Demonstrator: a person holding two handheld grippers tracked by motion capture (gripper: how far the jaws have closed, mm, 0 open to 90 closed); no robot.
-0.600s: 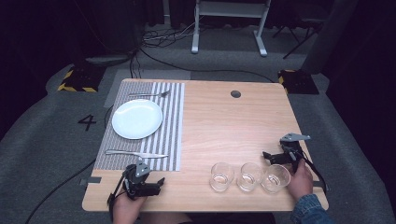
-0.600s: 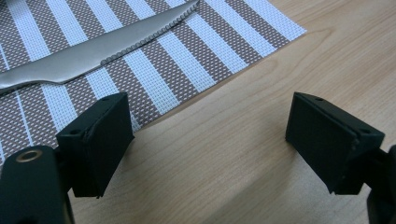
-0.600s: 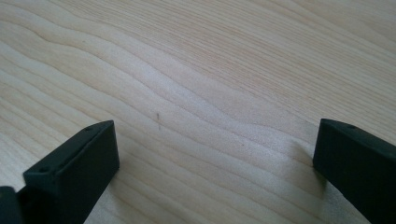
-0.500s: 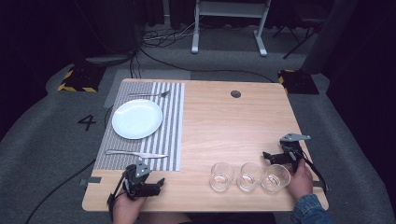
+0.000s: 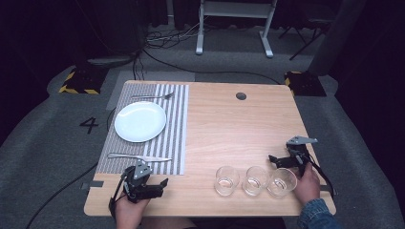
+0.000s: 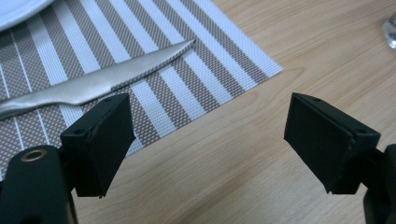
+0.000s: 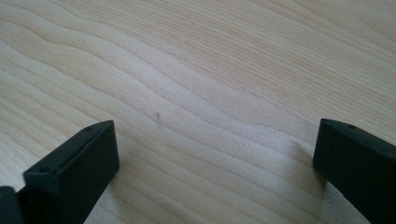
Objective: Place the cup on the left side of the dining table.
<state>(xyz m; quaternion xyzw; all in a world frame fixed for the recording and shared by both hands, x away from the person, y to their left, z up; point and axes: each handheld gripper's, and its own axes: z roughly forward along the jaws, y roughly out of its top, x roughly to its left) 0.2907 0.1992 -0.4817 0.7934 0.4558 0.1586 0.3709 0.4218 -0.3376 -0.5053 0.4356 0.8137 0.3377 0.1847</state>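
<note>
The person's left hand [image 5: 128, 209] comes in from the bottom edge and holds the black two-jaw left gripper [image 5: 162, 183] low over the near left part of the table, its 2 jaws spread wide with nothing between them. The right hand [image 5: 306, 183], in a blue denim sleeve [image 5: 316, 217], holds the black right gripper [image 5: 273, 159] topped by a grey three-cornered plate [image 5: 301, 140]; its 2 jaws gape wide too, pointing toward the person's left.

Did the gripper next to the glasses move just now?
No. The right gripper sits at the same spot beside the rightmost glass, as before.
</note>
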